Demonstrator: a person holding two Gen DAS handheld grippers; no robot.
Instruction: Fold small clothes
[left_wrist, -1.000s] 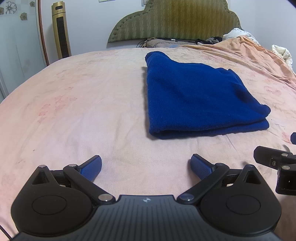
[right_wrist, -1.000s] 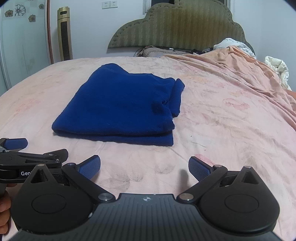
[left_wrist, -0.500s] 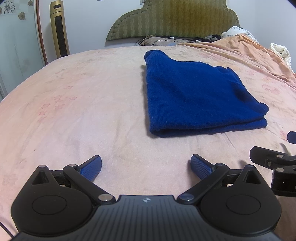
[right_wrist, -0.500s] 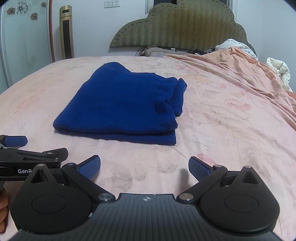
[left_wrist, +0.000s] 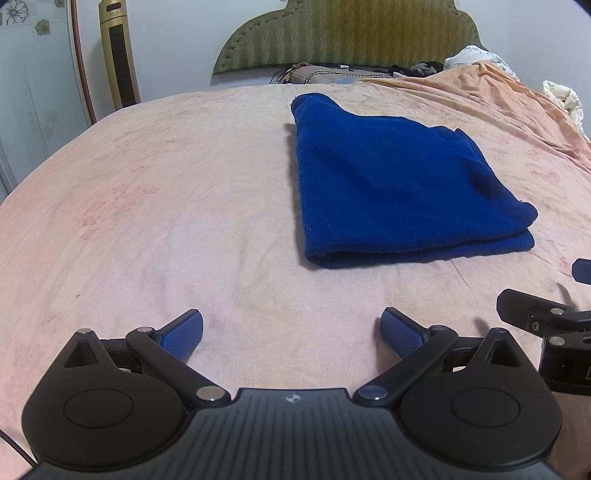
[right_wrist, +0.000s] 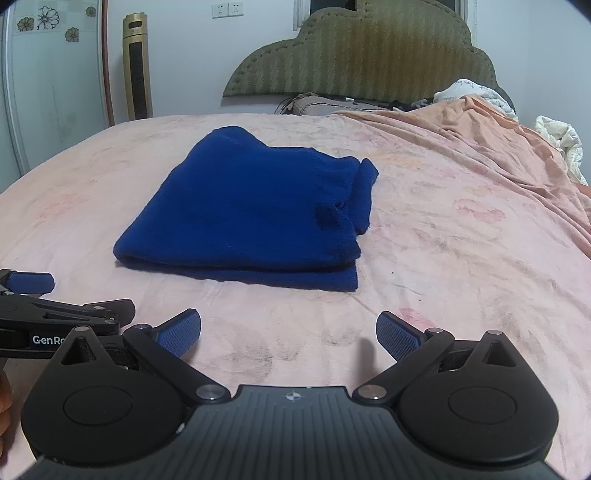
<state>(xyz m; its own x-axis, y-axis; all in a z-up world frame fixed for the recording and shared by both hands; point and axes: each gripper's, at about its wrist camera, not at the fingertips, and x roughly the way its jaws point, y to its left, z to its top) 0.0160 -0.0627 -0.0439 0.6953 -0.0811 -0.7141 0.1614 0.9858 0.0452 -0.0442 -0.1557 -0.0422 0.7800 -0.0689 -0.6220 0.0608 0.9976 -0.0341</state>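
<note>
Jaws spread on left gripper (left_wrist: 291, 332), right gripper (right_wrist: 288, 332), folded blue garment (right_wrist: 255, 214) untouched, layers indistinct

Your left gripper (left_wrist: 291, 334) was matte black plastic: ribbed centre housing with a small white logo, a round disc-shaped lobe either side, each with a triangular cut-out above. Silver screws sat at the linkage pivots. Fingers (left_wrist: 400, 331) carried blue pads with a fine dotted texture. A thin dark cable showed at the lower left edge. Your right gripper (right_wrist: 288, 332) was the same build: black ribbed body, twin discs, silver pivot screws, blue textured pads (right_wrist: 179, 330). White lettering "GenRo", cut off, was visible on the left unit's side arm in the right view. A sliver of your skin (right_wrist: 4, 402) showed at the frame edge.
</note>
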